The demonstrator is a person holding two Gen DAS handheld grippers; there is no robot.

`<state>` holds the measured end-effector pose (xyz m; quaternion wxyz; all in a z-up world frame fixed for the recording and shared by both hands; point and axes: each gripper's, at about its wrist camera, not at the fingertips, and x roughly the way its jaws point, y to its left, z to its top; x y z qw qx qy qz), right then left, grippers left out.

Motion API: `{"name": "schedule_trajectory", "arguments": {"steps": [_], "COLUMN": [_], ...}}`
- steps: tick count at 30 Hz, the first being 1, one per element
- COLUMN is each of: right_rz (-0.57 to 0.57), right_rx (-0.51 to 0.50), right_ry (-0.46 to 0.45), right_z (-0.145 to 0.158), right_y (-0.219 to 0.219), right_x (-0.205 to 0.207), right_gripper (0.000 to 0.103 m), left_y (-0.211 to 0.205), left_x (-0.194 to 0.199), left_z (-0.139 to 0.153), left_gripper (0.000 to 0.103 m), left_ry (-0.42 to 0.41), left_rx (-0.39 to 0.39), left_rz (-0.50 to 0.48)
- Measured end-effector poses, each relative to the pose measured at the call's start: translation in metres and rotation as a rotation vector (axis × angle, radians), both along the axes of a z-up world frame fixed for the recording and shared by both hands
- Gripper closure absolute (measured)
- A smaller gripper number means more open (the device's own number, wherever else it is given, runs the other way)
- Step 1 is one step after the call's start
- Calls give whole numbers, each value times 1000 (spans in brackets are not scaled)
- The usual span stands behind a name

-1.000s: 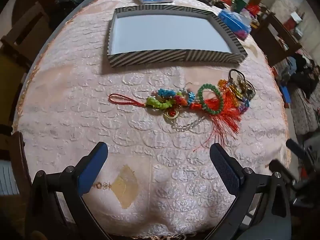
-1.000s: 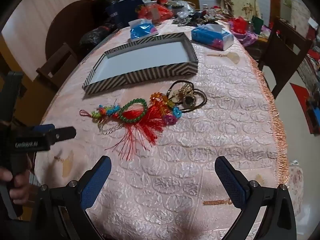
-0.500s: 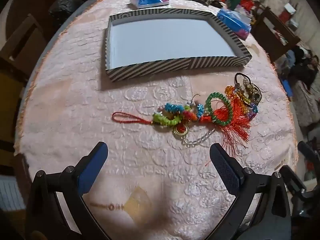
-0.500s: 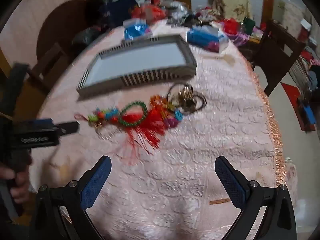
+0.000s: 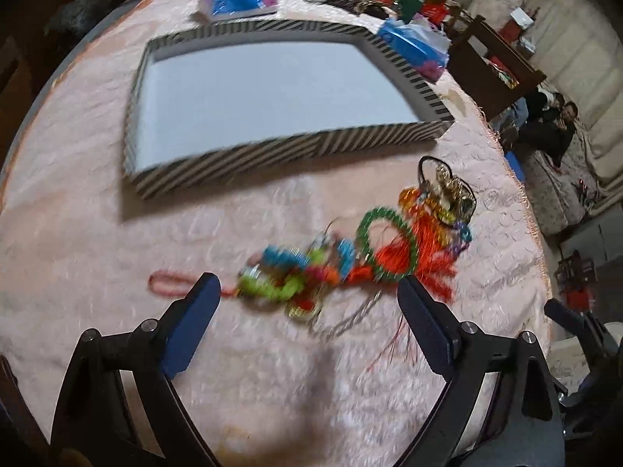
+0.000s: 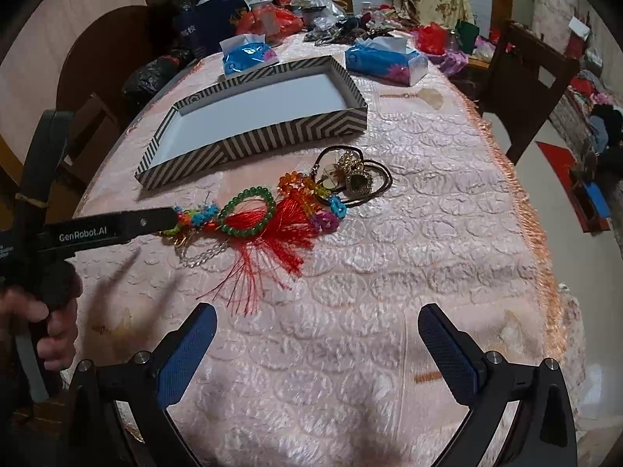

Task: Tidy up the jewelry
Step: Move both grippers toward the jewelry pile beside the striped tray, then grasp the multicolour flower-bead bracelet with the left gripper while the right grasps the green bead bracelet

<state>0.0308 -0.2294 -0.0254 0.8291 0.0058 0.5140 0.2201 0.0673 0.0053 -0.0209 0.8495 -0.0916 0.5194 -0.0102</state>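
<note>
Jewelry (image 6: 272,214) lies in a loose tangle on the tabletop (image 6: 428,233), just in front of the tray (image 6: 249,155) and apart from it. The tray holds nothing; judging by that, the sorting has hardly begun.

Your left claw (image 5: 307,311) reaches over the near end of the heap, and its jaws are closing. The bright bead cluster (image 5: 288,272) sits between the blue pads, but neither pad presses on it yet. That end looks like a sensible pick: it is the free end of the string, away from the knotted part. This view is blurred, so fine detail is lost.

Your right claw (image 6: 317,346) hangs back over bare cloth with jaws wide apart and nothing between them, probably waiting its turn.

The pieces differ a lot. A green bracelet (image 6: 247,214) of round glossy beads forms a ring. A red tassel (image 6: 272,249) of thin silky threads fans out toward you and may snag. A short chain (image 6: 202,255) of pale links curls beside it. Dark cords (image 6: 370,183) loop around gold ornaments (image 6: 352,173) at the far end.

The tray is shallow card, striped black and cream outside, plain white inside. The cloth is pink, shiny and embossed with scallops.
</note>
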Motion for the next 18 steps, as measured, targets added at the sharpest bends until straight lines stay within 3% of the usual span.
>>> {"name": "schedule_trajectory", "arguments": {"steps": [3,4,5,8,14,18], "right_rz": [6,25,34,46,54,78], "right_rx": [22,30,29,45,81,95], "right_ry": [31,23,18,41,24,44], "right_z": [-4,-3,-3,-10,-13,-23], "right_y": [-5,-7,-8,-16,-31,-28], "right_x": [12,13,13,20,32,32], "right_gripper": [0,0,0,0,0,0], "left_y": [-9,-10,-9,0,4,0], "left_x": [15,18,21,17,-5,-21], "left_z": [-11,-18,-27,-30,-4,-7], "left_gripper": [13,27,53,88,88,89], "left_ry": [53,79,114,117,20,23], "left_rx": [41,63,79,19,-27,-12], "left_rz": [10,15,24,71,99,99]}}
